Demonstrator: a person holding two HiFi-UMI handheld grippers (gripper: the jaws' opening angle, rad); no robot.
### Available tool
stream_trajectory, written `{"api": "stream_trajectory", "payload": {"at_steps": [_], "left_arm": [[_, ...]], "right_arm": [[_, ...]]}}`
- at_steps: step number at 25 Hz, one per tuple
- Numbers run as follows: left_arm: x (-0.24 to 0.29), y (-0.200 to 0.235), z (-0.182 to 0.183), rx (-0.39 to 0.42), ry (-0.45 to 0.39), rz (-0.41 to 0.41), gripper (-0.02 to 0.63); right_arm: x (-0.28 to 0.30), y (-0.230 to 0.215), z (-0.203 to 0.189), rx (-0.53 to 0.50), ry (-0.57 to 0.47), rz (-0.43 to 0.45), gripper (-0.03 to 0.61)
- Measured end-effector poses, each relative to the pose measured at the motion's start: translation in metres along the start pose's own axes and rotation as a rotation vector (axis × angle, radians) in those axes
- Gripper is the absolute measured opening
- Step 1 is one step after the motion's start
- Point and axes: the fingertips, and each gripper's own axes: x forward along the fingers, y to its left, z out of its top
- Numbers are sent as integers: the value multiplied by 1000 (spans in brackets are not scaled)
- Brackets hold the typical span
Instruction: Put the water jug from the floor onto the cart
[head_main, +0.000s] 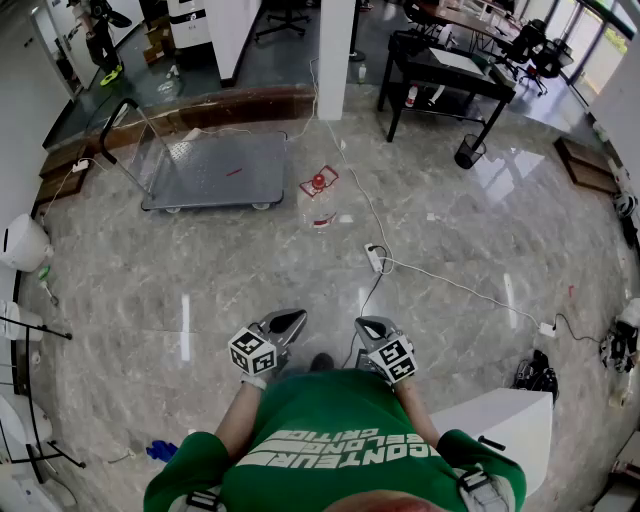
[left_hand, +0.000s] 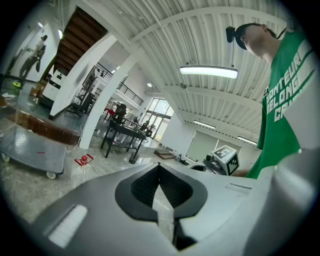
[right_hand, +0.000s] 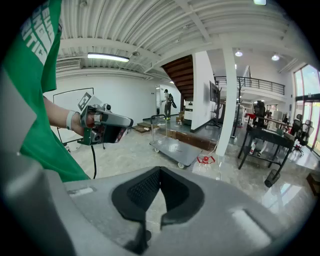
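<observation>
We see open floor (head_main: 200, 290) between us and the water jug (head_main: 318, 200). A white cable (head_main: 470, 290) and its power strip (head_main: 374, 258) lie on the floor just right of that path. The cart (head_main: 215, 170) stands just left of the jug, with its handle (head_main: 115, 112) rising at the end away from the jug. A pillar (head_main: 335, 45) stands behind the jug.

Ahead of me the clear water jug (head_main: 318, 200), red cap and red carry handle on top, stood upright on the floor just off the right edge of the grey flatbed cart (head_main: 215, 170), whose push handle rose at its left end.
</observation>
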Motion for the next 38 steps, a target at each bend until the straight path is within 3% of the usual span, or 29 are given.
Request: {"api": "stream_trajectory", "payload": {"at_steps": [24,32,38], "left_arm": [[-7,6,-4,-21,15,1,5],[3,10,0,-32,34,-33,5],[13,21,6,-39,49,-74,5]], "right_arm": [[10,5,2,19,3,9,-8],[15,7,0,42,22,31,-8],[29,-5,6,49,39,-6,-8]]}}
